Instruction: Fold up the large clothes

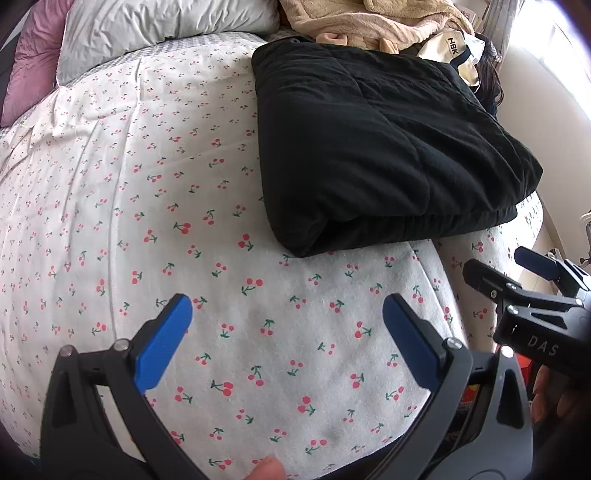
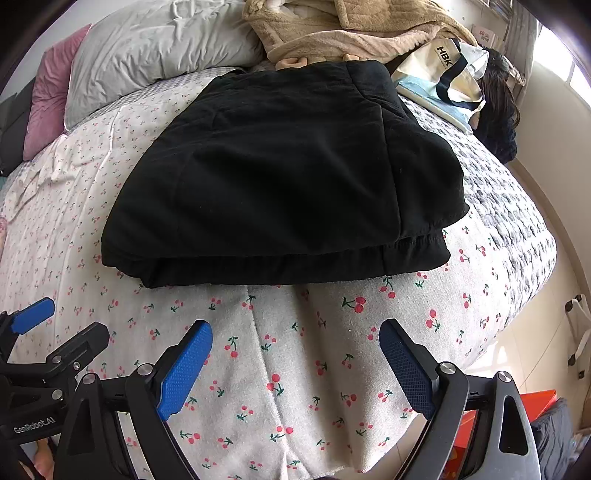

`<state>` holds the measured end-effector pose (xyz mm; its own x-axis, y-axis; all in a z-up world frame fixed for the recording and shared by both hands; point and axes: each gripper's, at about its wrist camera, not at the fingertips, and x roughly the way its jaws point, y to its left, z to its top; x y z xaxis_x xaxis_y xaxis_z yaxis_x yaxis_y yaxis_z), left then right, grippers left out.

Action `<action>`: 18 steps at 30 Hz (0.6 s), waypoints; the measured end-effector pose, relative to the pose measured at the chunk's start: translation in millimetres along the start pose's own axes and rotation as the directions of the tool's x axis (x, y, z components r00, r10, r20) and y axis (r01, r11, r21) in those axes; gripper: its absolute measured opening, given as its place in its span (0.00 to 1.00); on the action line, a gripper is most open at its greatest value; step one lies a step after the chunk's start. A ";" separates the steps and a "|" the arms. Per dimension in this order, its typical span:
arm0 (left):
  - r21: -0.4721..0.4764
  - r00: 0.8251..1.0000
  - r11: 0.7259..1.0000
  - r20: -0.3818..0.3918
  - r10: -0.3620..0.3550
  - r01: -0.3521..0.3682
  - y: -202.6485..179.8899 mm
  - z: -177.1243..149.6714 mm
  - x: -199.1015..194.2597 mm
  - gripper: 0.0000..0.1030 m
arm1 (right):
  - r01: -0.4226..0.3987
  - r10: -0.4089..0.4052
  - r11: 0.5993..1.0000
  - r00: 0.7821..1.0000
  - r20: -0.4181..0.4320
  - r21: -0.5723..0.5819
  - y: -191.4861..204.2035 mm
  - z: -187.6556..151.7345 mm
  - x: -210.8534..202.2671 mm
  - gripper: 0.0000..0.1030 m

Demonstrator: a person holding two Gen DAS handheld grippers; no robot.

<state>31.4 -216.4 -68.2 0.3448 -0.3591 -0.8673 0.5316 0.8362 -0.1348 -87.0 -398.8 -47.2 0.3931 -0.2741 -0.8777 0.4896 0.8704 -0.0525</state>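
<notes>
Garment position: the black garment (image 2: 280,177) lies folded into a thick, roughly rectangular stack on the cherry-print bedspread (image 2: 295,369). Its layered edge faces the grippers, with at least two folds visible along that edge.

Left gripper (image 1: 288,325): fingers spread wide, blue pads facing each other across bare bedspread. Nothing is between them. In the left wrist view the garment sits ahead of and to the right of the fingertips, well apart from both; its nearest corner lies beyond the gap, closer to the right-hand finger line. A fingertip of the person (image 1: 267,469) shows at the bottom edge of that view.

Right gripper (image 2: 295,349): fingers likewise spread wide and holding nothing. In the right wrist view the garment lies directly ahead, its folded edge spanning wider than the gap between the two pads. The fingertips are near the edge but not touching it; a strip of bedspread separates them.

Relative placement of tools: the left gripper appears at the lower left of the right wrist view; the right gripper appears at the right edge of the left wrist view. The two are side by side at the near side of the bed.

Surroundings: a grey pillow (image 2: 155,48) and a pink pillow (image 2: 48,99) lie at the far left; a beige fleece blanket (image 2: 351,29) and a cream tote bag (image 2: 447,62) lie beyond the garment.
</notes>
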 end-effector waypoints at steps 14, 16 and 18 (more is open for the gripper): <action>-0.002 1.000 1.000 -0.003 -0.004 0.004 0.0 -0.5 0.8 1.00 | 0.000 0.000 1.000 1.000 -0.001 0.000 0.3 -0.4 -0.4 0.90; -0.002 1.000 1.000 -0.003 -0.001 0.001 0.0 -0.5 0.8 1.00 | 0.001 -0.001 1.000 1.000 -0.001 0.000 0.2 -0.3 -0.5 0.90; -0.001 1.000 1.000 -0.002 -0.001 0.001 0.0 -0.6 1.0 1.00 | 0.000 0.000 1.000 1.000 -0.001 0.000 0.1 -0.2 -0.5 0.90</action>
<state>31.3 -216.5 -69.4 0.3423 -0.3592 -0.8682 0.5311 0.8362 -0.1366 -87.3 -398.5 -46.8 0.3923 -0.2741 -0.8780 0.4901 0.8701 -0.0526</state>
